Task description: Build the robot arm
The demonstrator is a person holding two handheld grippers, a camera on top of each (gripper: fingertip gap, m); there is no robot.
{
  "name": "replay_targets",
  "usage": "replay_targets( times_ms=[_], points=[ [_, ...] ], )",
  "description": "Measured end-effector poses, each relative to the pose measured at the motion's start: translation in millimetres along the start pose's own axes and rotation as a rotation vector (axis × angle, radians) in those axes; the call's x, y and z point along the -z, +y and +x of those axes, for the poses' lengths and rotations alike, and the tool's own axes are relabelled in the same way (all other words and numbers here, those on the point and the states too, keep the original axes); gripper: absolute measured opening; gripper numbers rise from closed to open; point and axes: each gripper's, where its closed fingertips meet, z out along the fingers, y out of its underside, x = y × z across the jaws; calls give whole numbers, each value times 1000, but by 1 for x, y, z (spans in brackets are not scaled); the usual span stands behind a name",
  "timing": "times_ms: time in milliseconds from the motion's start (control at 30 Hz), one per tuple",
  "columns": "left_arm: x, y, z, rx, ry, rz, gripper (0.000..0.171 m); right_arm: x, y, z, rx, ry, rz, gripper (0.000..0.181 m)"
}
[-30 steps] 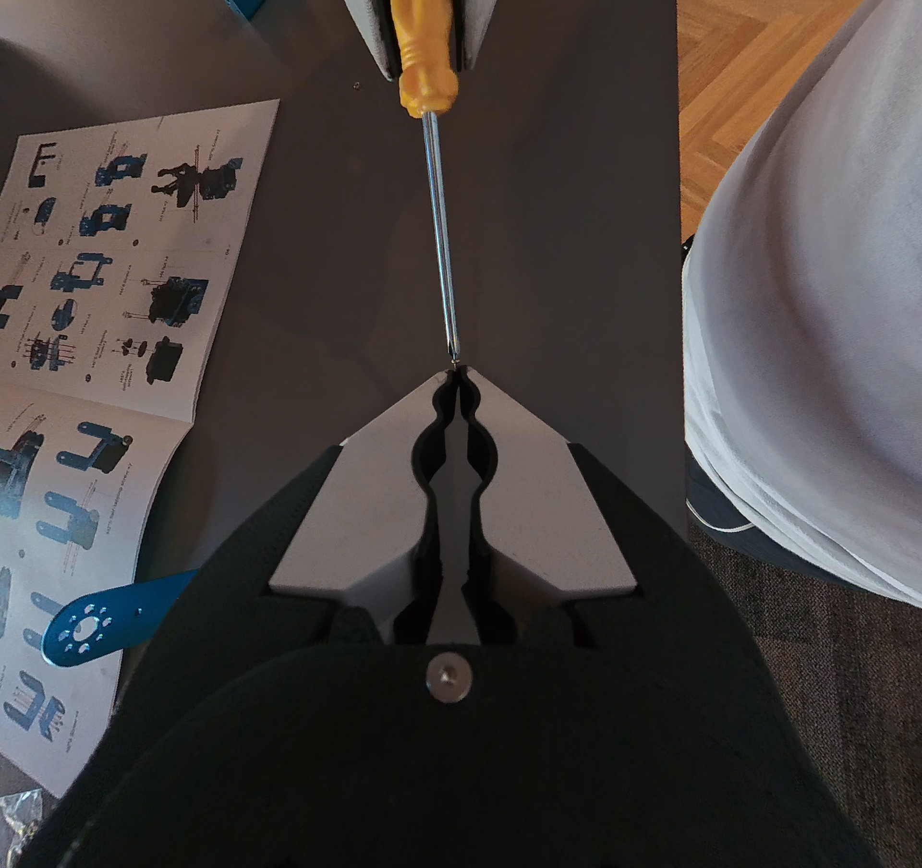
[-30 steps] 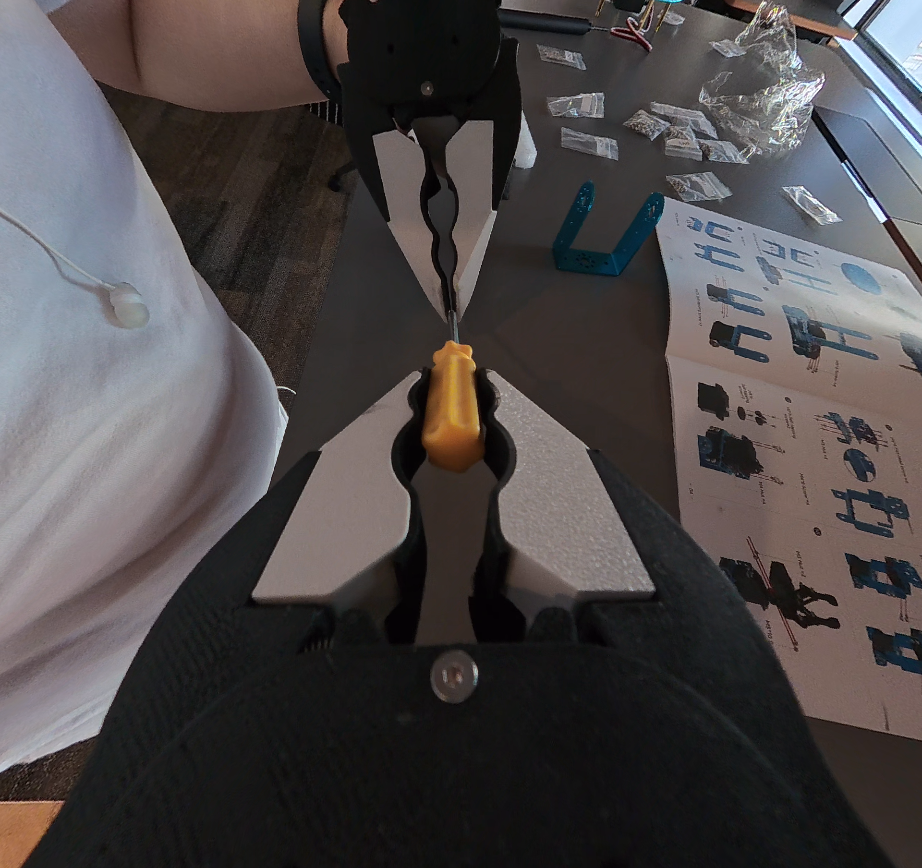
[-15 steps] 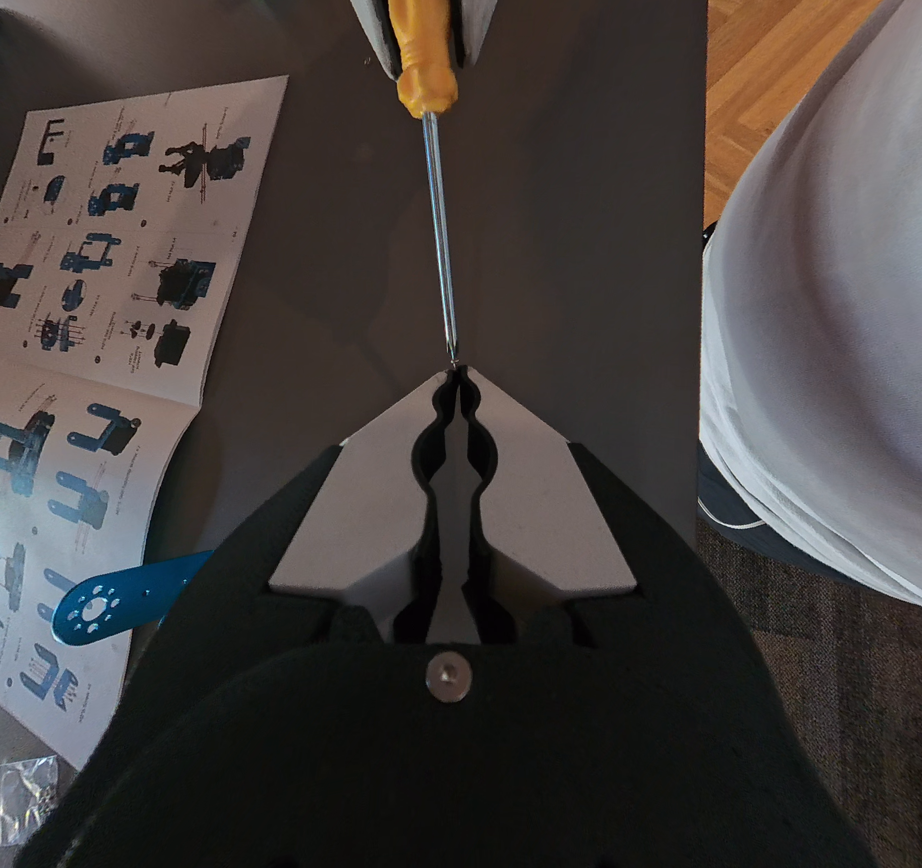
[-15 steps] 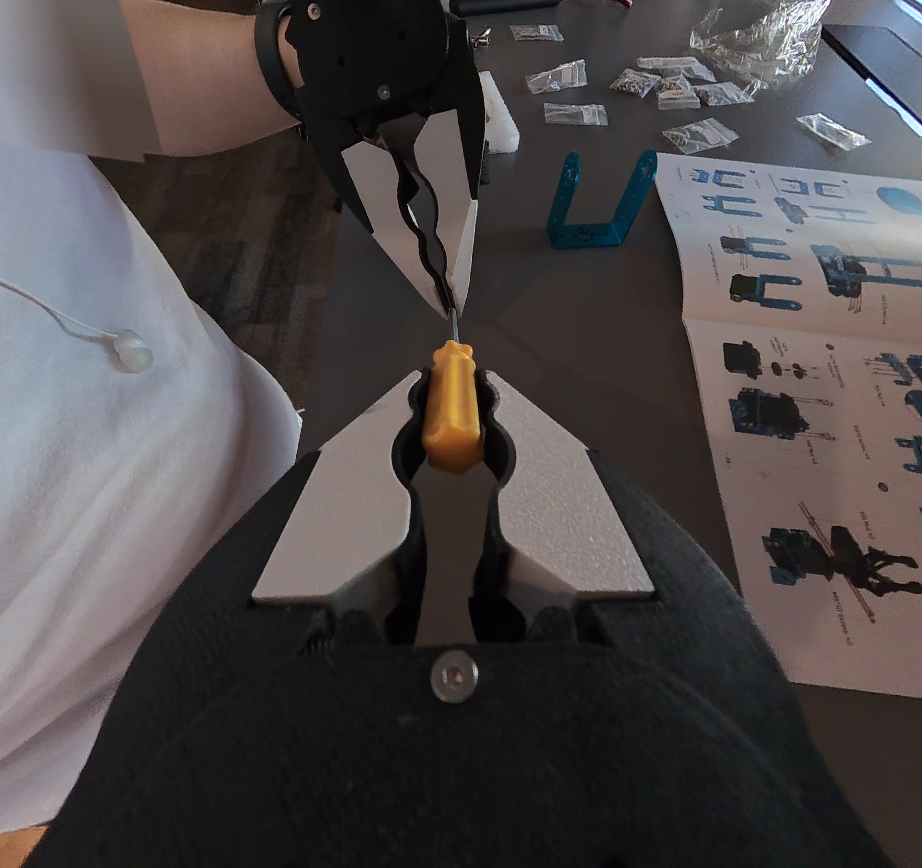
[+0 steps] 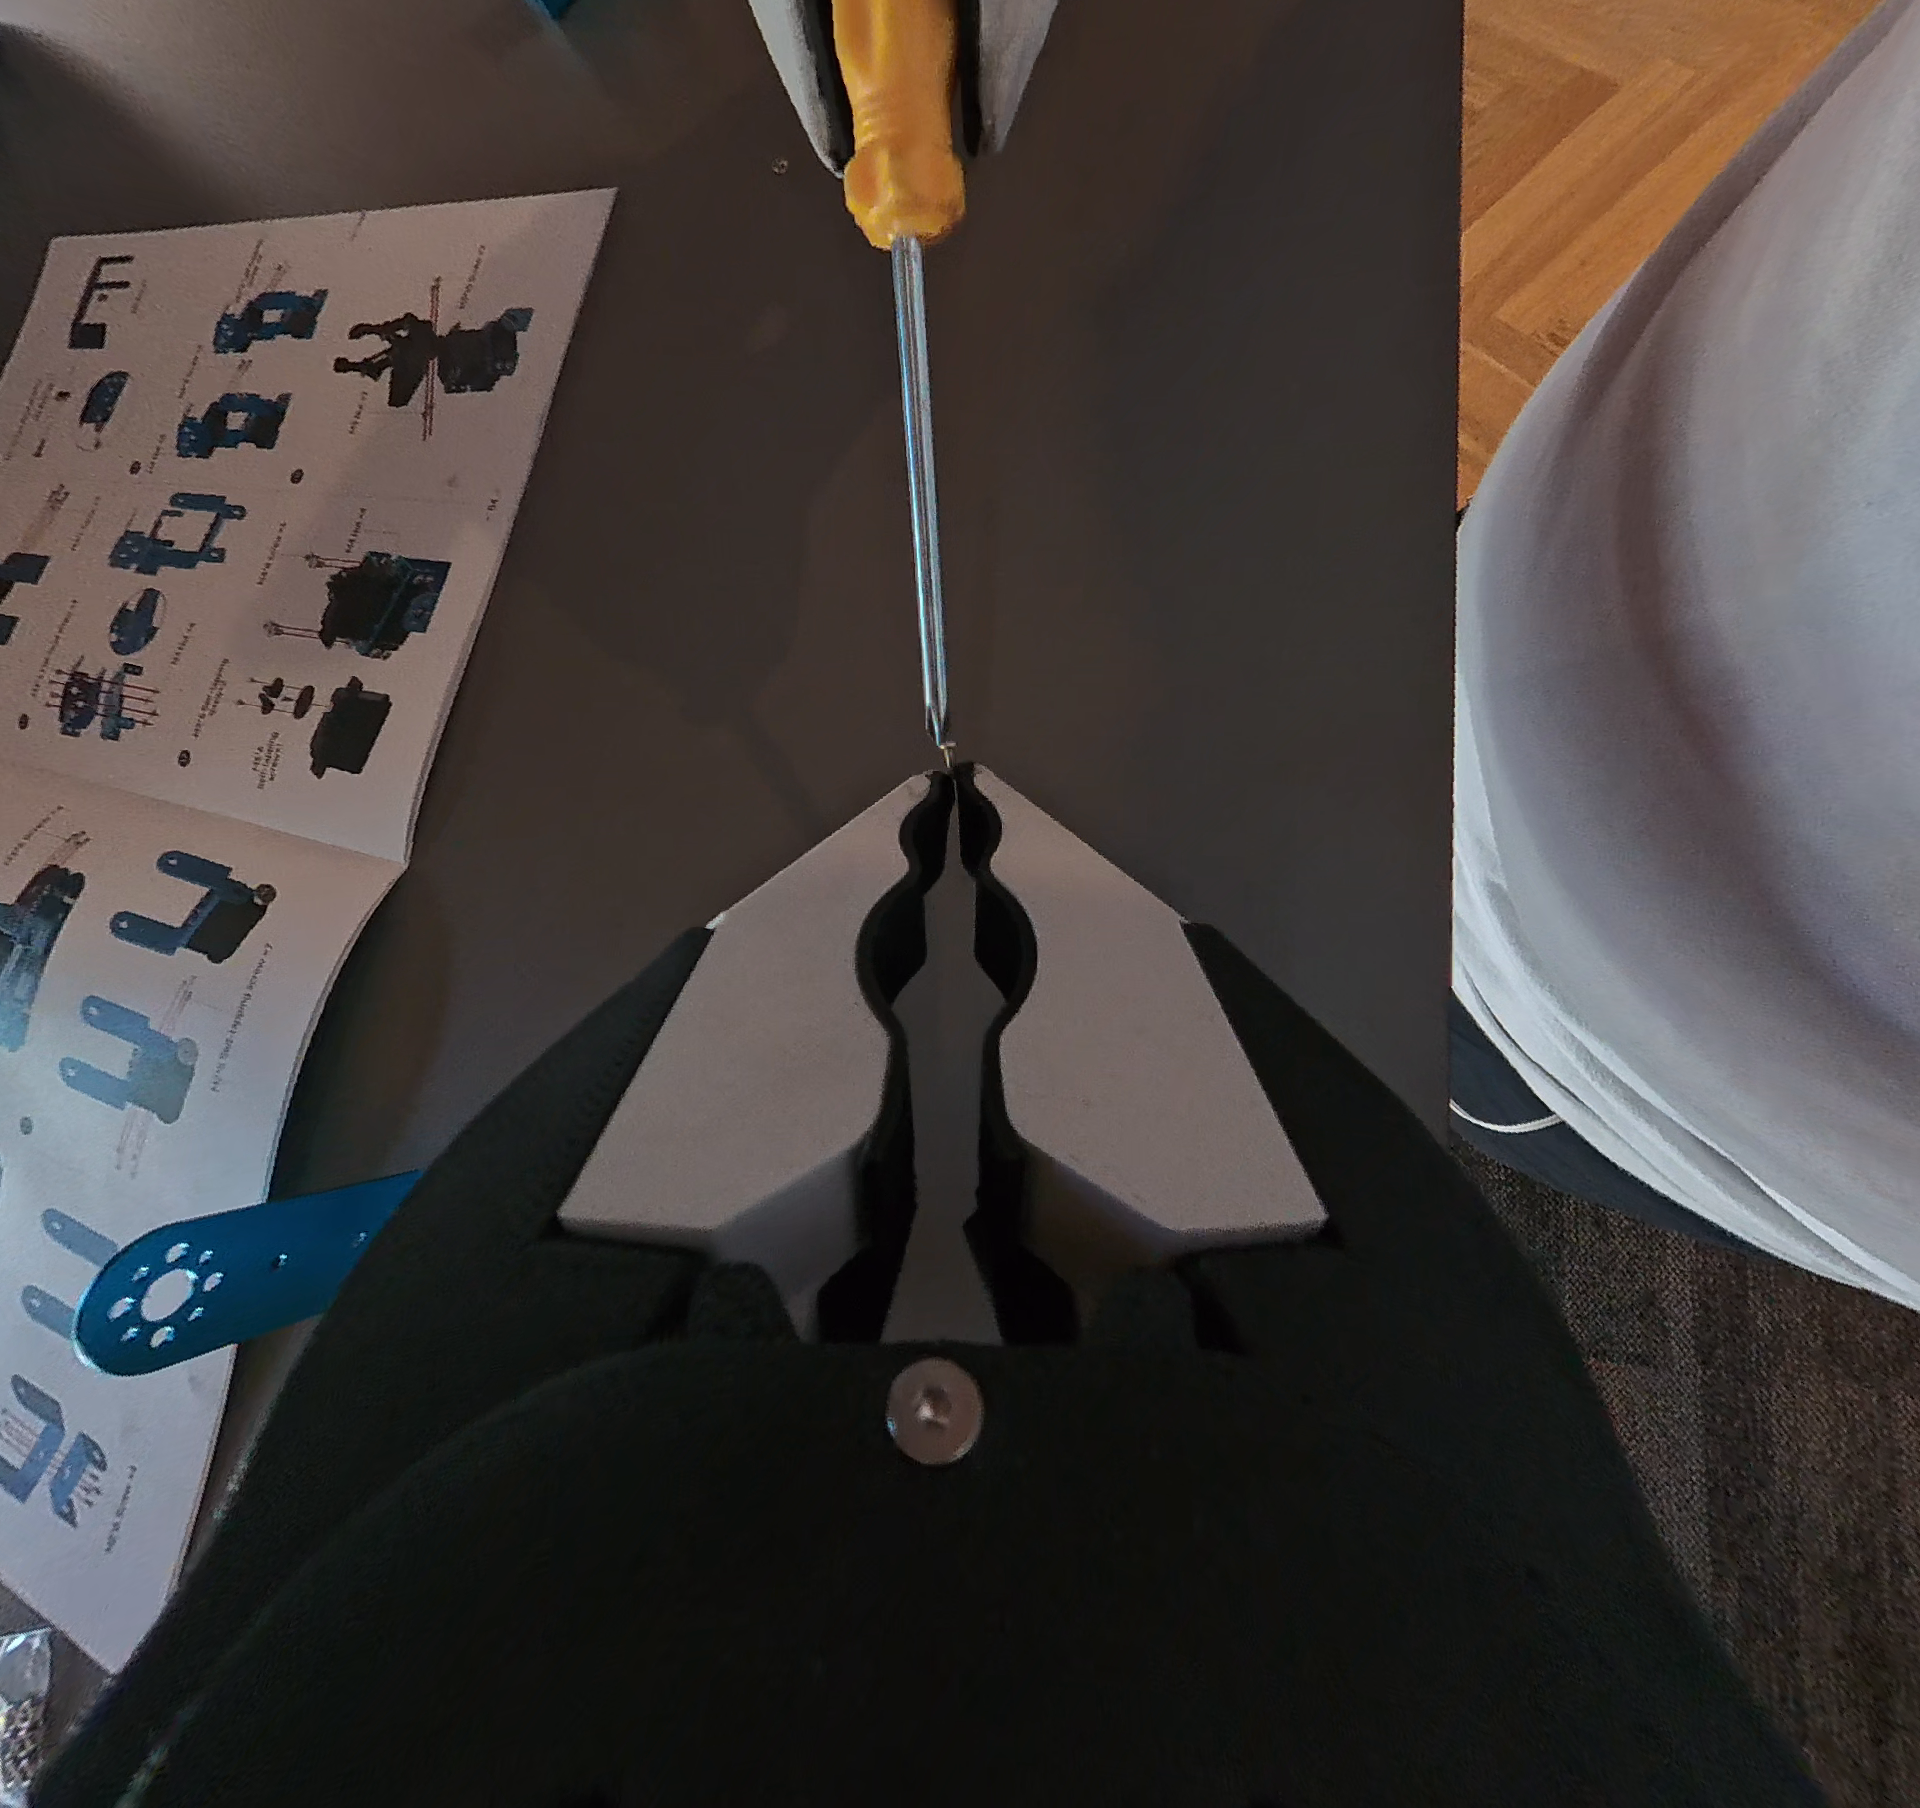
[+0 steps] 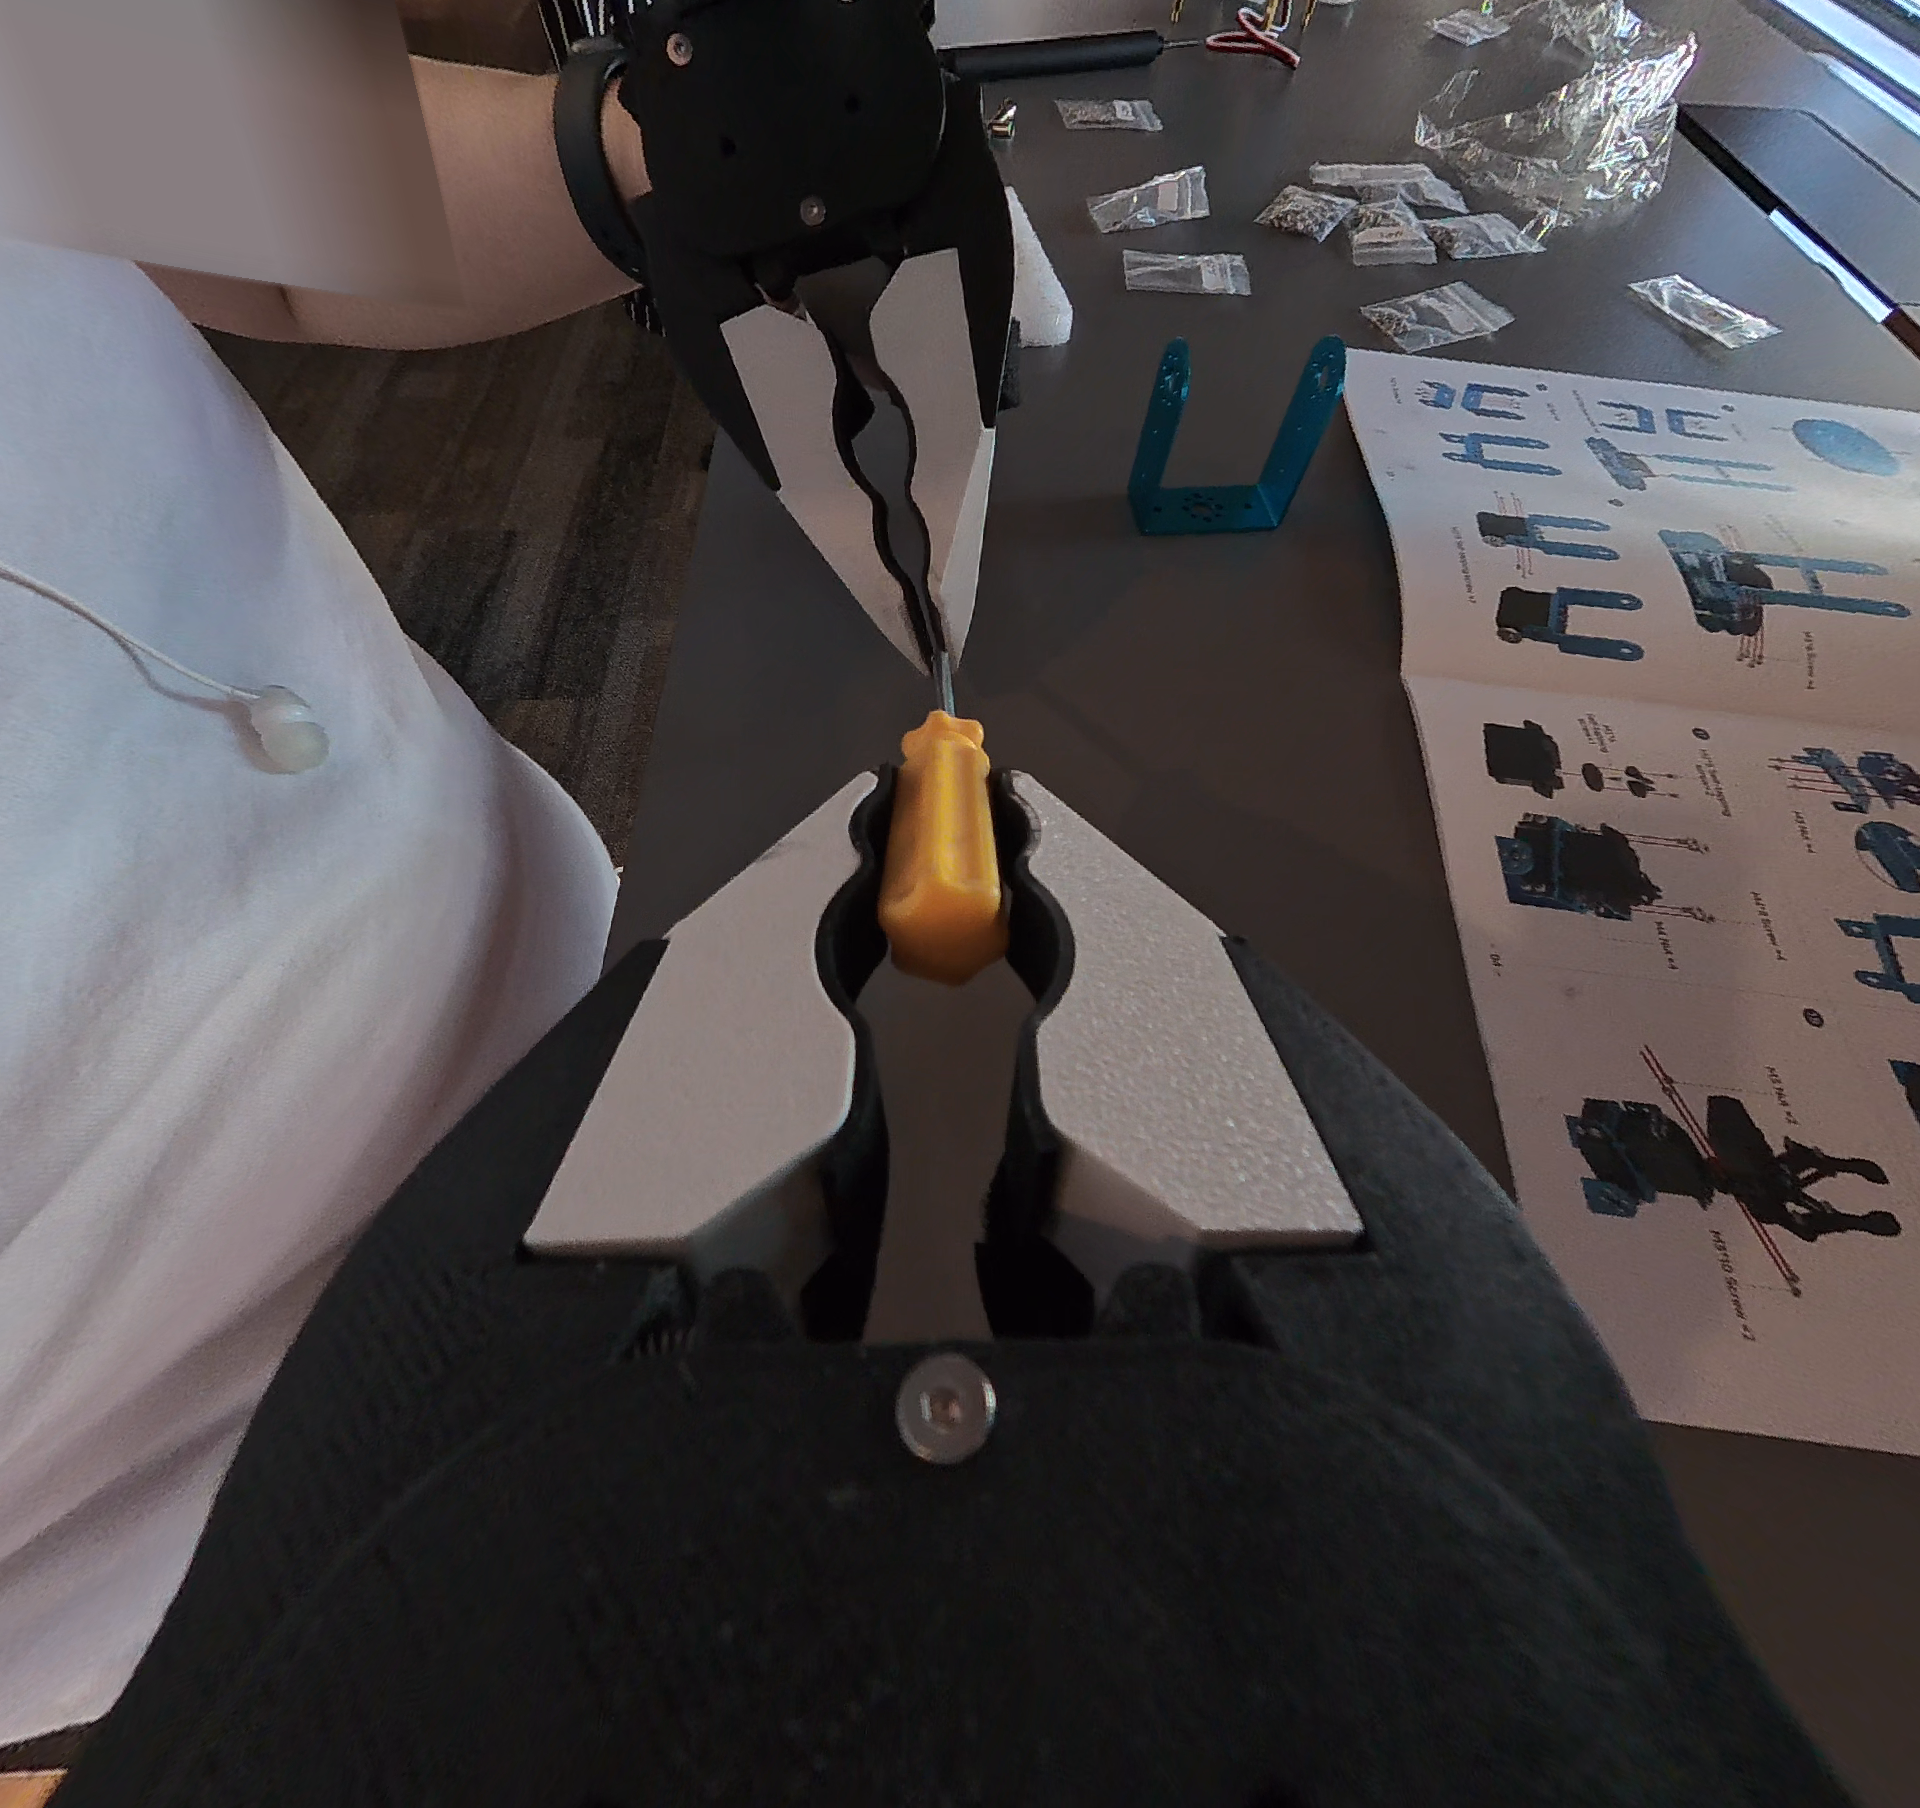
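So basically, an orange-handled screwdriver point(image 6: 940, 885) is clamped by its handle in the right gripper point(image 6: 940, 792), with the thin metal shaft pointed straight off toward 12 o'clock in the right wrist view, right at the left gripper point(image 6: 940, 662) facing it. In the left wrist view the left gripper point(image 5: 951, 776) is seen with its fingertips pinched nearly together, and something tiny and silvery, maybe a screw point(image 5: 948, 746), seems to be nipped there, though it's too small for that to be called for sure. The screwdriver tip is met right at that spot, at 12 o'clock from the fingertips. Compared with half a second back, hardly anything is changed between the two tools: tip and fingertips are kept lined up and in contact, while the background is shifted a bit, so both grippers seem to be moved together as a pair over the dark grey table point(image 5: 1195, 408). Off at 9 o'clock in the left view an open instruction booklet point(image 5: 260, 511) is laid flat, with a flat blue bracket point(image 5: 208, 1280) resting on it at 8 o'clock. In the right view a blue U-shaped bracket point(image 6: 1205, 501) is stood at 1 o'clock, with small clear bags of hardware point(image 6: 1184, 272) scattered beyond it and crumpled clear wrap point(image 6: 1558, 75) farther back.
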Motion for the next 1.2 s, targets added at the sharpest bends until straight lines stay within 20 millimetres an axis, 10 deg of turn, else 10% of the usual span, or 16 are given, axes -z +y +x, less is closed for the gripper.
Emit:
replay_targets(
  times_ms=[1200],
  points=[
    [4, -1, -3, -2, -6, 44, 0, 1, -2, 4, -6, -11, 25, 16]
  ],
)
